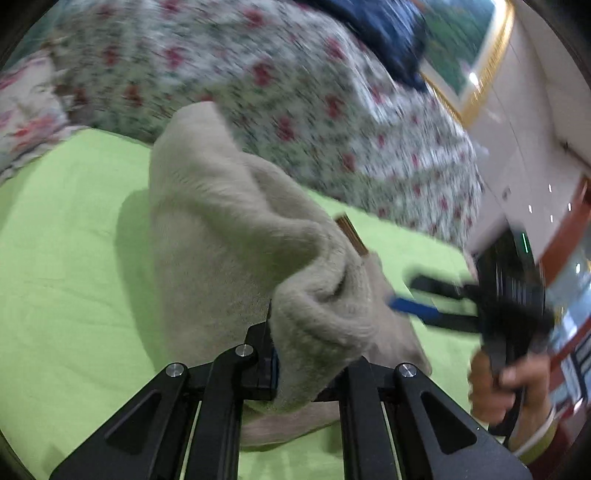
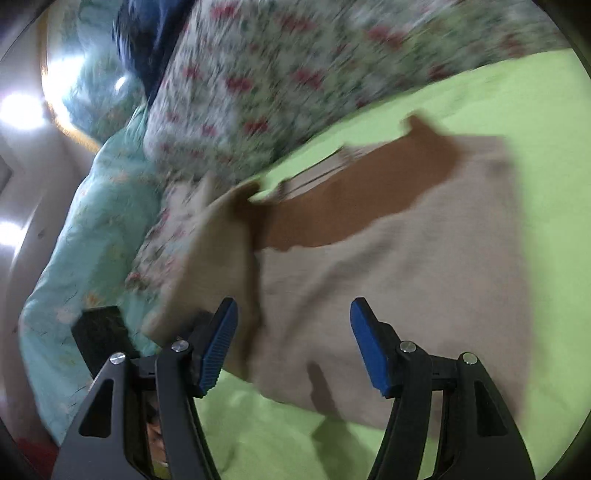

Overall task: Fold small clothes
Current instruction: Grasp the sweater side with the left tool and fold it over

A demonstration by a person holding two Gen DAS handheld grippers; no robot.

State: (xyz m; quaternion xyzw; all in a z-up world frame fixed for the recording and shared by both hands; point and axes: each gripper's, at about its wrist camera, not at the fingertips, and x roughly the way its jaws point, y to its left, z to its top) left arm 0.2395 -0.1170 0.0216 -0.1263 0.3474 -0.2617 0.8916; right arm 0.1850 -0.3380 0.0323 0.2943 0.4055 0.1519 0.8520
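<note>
A small beige fleece garment lies on the green bedsheet. My left gripper is shut on a bunched fold of it and holds that fold lifted off the sheet. In the right wrist view the same garment lies flat, with a brown patch near its far edge and one side flipped up at the left. My right gripper is open and empty just above the garment's near edge. It also shows in the left wrist view, held in a hand at the right.
A floral quilt is piled along the far side of the bed, with a dark blue cloth on top. A light blue quilt hangs at the left in the right wrist view. A framed picture hangs on the wall.
</note>
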